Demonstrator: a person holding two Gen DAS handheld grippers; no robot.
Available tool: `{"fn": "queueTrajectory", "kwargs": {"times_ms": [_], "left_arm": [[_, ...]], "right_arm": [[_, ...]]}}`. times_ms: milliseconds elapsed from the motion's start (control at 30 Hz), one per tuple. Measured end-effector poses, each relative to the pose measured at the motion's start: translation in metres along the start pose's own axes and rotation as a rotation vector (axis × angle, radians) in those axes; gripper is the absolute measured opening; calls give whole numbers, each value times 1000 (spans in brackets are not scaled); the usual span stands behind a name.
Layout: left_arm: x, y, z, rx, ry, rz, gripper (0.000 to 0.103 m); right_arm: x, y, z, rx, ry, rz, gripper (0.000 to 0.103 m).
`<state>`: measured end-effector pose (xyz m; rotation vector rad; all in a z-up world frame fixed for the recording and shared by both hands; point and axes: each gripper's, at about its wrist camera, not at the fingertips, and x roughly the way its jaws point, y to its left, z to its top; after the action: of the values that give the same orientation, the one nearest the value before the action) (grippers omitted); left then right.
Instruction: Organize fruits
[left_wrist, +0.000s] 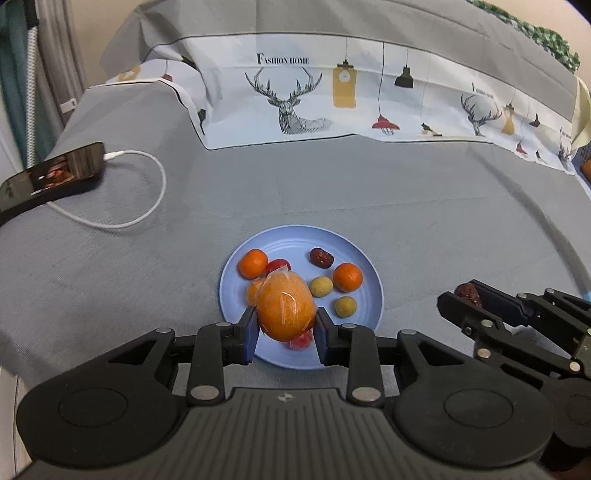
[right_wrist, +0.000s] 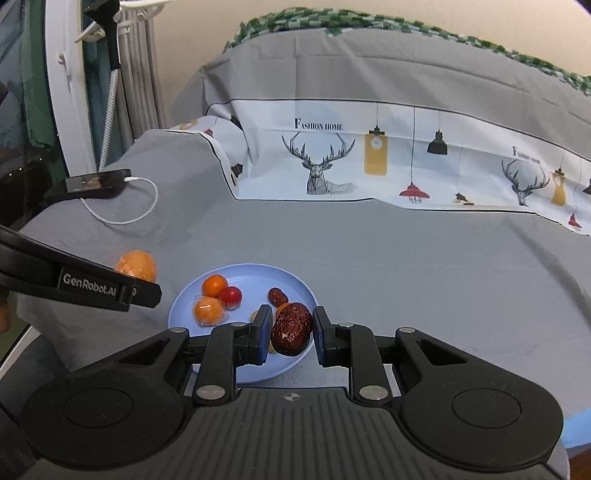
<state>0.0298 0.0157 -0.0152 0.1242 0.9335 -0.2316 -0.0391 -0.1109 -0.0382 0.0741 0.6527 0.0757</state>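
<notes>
A light blue plate lies on the grey cloth and also shows in the right wrist view. On it lie small oranges, a red date, yellow-green fruits and cherry tomatoes. My left gripper is shut on a plastic-wrapped orange and holds it above the plate's near side; that orange also shows in the right wrist view. My right gripper is shut on a wrinkled red date above the plate's right rim; it shows to the right in the left wrist view.
A phone with a white charging cable lies at the left on the grey cloth. A printed deer-pattern cloth drapes over the raised back. A white rack and curtain stand at far left.
</notes>
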Motion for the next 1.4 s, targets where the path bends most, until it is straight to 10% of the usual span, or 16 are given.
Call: {"fn": "queueTrajectory", "kwargs": {"times_ms": [833,900,967,1000,1400], "left_arm": [[139,10,32,98,181,19,44],[136,9,34,113,155,56,87],[126,12,36,113,104,70,103],[120,12,37,112,80,66,103],[27,18,23,-22,51,82,103]], "right_arm": [[141,14,2,-73,194,61,25],[146,13,2,-85,210,54,42],[147,8,3,-72,216,-1,72],[144,5,4,-52,214,-1,88],[34,7,-4,3,131,-4,97]]}}
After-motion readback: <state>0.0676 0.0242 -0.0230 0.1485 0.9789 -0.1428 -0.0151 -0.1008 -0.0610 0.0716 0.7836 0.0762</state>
